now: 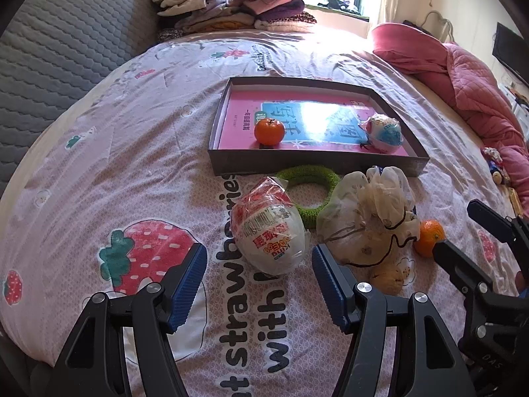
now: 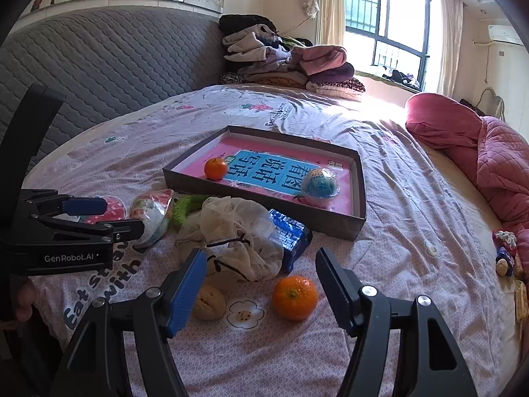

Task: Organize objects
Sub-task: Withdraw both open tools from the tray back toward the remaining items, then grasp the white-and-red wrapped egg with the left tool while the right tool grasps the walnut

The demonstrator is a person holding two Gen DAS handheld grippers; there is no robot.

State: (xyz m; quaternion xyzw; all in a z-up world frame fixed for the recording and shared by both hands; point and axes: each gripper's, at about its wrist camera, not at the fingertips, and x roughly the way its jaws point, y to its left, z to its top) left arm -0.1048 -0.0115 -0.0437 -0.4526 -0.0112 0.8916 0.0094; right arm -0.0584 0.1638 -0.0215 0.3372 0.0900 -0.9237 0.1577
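Between our left tool [image 1: 259, 284] fingers — spread, holding nothing — sits the wrapped egg [image 1: 271, 235] on the bed [image 1: 99, 165]. Right tool [image 2: 261, 291] spread too — loose orange [image 2: 294, 297] between its fingers, tray [image 2: 358, 218] beyond.

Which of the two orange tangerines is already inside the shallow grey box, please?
The farther tangerine lies in the grey box; the nearer one rests on the bedsheet.

Two tangerines show: one [image 2: 216, 168] in the box [image 2: 264, 198] near its left front corner, one [image 2: 294, 297] on the bedsheet [image 2: 396, 231] toward the near edge. Two wrapped toy eggs: one [image 2: 320, 183] in the box's right front corner, one [image 1: 271, 235] on the sheet. One each of green ring [image 1: 317, 178], cloth pouch [image 2: 238, 235], blue packet [image 2: 291, 235], walnut [image 2: 208, 302] and book [image 2: 284, 168].
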